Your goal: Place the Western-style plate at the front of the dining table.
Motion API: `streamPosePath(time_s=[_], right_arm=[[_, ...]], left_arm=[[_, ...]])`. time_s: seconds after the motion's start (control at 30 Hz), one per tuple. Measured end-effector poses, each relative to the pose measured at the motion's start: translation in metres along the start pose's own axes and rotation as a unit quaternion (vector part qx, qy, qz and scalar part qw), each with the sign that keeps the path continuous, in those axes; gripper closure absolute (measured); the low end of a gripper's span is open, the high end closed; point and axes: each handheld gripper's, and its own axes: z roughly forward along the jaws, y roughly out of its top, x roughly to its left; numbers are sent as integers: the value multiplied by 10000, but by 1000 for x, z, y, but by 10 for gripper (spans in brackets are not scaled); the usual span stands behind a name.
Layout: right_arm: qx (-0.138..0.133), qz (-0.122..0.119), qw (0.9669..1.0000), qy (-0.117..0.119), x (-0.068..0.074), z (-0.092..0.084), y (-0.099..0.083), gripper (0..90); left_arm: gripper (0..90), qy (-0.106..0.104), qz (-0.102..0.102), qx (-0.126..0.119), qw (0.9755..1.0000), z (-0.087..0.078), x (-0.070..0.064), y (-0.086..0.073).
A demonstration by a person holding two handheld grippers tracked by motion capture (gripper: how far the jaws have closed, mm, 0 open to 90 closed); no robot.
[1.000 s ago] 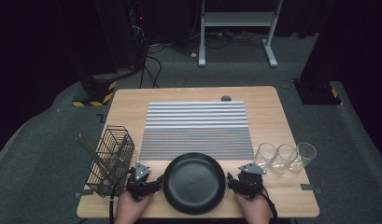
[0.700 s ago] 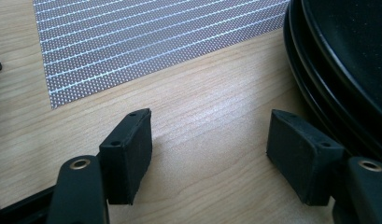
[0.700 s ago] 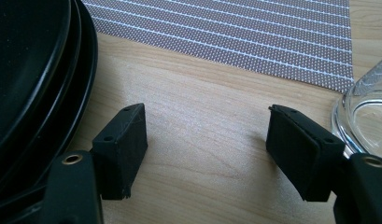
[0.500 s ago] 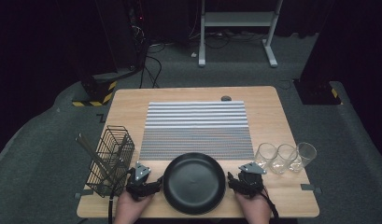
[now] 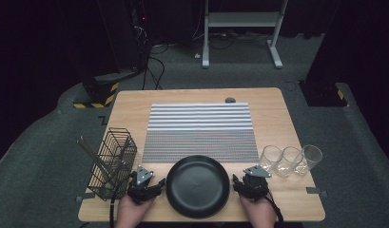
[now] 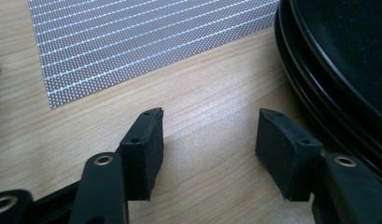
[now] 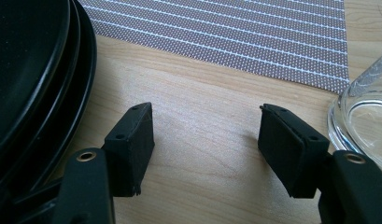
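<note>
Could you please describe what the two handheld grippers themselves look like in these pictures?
Both are black. The left gripper and the right gripper each carry a grey three-cornered plate on top and trail a black cable toward the table's near edge. Up close, each has two blocky black pads on black arms with small brass-coloured rivets. The forearms show no sleeves.

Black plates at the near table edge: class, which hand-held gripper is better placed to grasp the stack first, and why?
Probably neither: the left hand-held gripper and right hand-held gripper flank the black plates evenly, both open over bare wood. Their jaws have just been closing with nothing between them. The right has a glass crowding its outer jaw, so left, marginally.
</note>
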Motion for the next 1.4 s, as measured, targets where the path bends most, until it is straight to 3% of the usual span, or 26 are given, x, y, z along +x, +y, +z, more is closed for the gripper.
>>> streamPosePath(time_s=[0.1,0.23,0.33,0.6,1.03,1.27,1.4], right_arm=[[1,-2,10000,22,0,0,0,357],[0,-5,10000,25,0,0,0,358],[-6,-12,10000,40,0,0,0,362],[-25,-37,10000,58,-1,-3,-3,432],[-154,-321,9993,109,0,-10,-4,562],[-261,-347,9985,332,-1,-16,-3,585],[-382,-395,9977,392,-1,-21,-1,592]], left_arm=[[441,-52,-95,-157,9998,-3,-1,-1],[461,-33,-39,-245,9997,-8,-1,1],[462,-30,-104,-386,9992,-10,-1,4],[501,-177,-171,-508,9984,-17,-1,6],[562,-388,-179,-687,9967,-20,-5,5],[555,-455,-152,-707,9963,-21,-7,5],[554,-582,-308,-783,9947,-24,-5,5]])
